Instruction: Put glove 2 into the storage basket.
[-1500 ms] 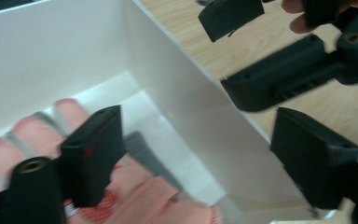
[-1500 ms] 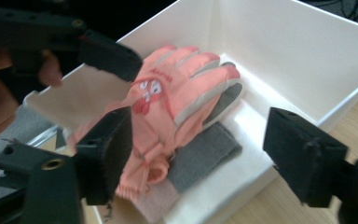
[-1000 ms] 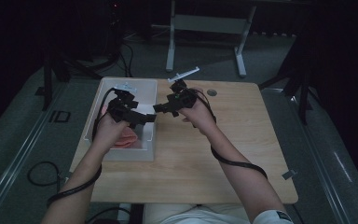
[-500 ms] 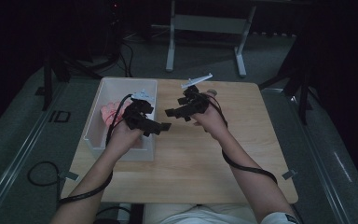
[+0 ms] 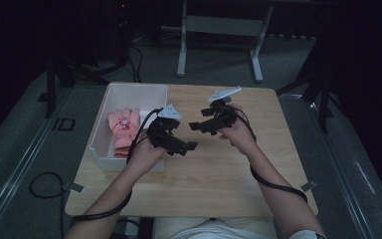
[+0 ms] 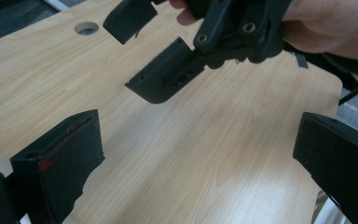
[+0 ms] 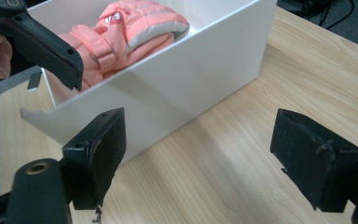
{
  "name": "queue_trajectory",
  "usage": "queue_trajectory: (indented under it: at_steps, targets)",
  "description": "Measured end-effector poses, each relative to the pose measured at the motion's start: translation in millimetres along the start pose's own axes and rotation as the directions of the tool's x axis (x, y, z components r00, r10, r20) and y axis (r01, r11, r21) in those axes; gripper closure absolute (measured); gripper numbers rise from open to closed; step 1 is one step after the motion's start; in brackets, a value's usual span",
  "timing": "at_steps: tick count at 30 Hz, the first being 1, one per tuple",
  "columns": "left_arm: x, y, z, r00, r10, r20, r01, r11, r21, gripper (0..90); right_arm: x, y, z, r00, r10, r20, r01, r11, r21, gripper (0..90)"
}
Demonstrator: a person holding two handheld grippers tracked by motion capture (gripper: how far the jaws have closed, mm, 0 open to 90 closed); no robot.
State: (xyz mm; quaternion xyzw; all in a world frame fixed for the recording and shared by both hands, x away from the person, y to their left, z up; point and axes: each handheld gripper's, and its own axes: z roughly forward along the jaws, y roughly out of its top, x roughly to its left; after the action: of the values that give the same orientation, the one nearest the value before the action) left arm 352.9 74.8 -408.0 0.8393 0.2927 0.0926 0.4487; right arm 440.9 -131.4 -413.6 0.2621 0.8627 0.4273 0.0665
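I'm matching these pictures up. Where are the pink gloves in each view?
High view: the pink padded gloves lie in the white plastic bin, left of centre.
Right gripper view: top centre, behind the bin's wall.
Left gripper view: no gloves here, just the wooden table.
Shared landmark: the table.

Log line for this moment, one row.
left gripper: open, empty | right gripper: open, empty | pink gloves: in white bin

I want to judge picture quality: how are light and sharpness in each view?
High view: dim, surroundings nearly black, only the wooden table lit. Left gripper view: bright, near jaws soft. Right gripper view: bright; the white plastic box and pink glove sharp, near jaws blurred.
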Motion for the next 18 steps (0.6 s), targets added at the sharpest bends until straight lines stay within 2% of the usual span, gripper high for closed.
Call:
queue_trajectory:
  at_steps: [2, 10, 12, 13, 14, 18]
  targets:
    - [-6.2, -0.4, 6.6, 0.9998, 0.019, 0.004, -0.019, 0.9998, 0.001, 1.2, -2.9, -6.8, -4.2, 1.0000, -0.003, 0.007, 0.003, 1.000, -0.002, 18.0]
    - [-20.6, -8.9, 26.5, 0.9984, 0.048, 0.030, -0.048, 0.9988, 0.002, 1.2, -9.7, -30.9, -10.5, 0.9998, -0.012, 0.017, 0.012, 1.000, 0.003, 18.0]
    - [-22.6, -10.2, 28.9, 0.9979, 0.055, 0.035, -0.055, 0.9985, 0.005, 1.2, -10.6, -34.3, -11.1, 0.9998, -0.009, 0.016, 0.009, 1.000, 0.005, 18.0]
    - [-27.5, -13.0, 34.2, 0.9963, 0.072, 0.047, -0.072, 0.9973, 0.010, 1.2, -11.5, -37.8, -11.4, 0.9998, -0.009, 0.018, 0.009, 1.000, 0.007, 18.0]
    - [-29.4, -14.1, 36.4, 0.9958, 0.078, 0.048, -0.078, 0.9969, 0.012, 1.2, -13.7, -46.4, -12.3, 0.9998, -0.007, 0.017, 0.007, 1.000, 0.011, 18.0]
    - [-35.2, -17.4, 42.7, 0.9946, 0.088, 0.056, -0.089, 0.9959, 0.017, 1.2, -16.2, -56.9, -12.5, 1.0000, 0.003, 0.010, -0.003, 1.000, 0.007, 17.8]
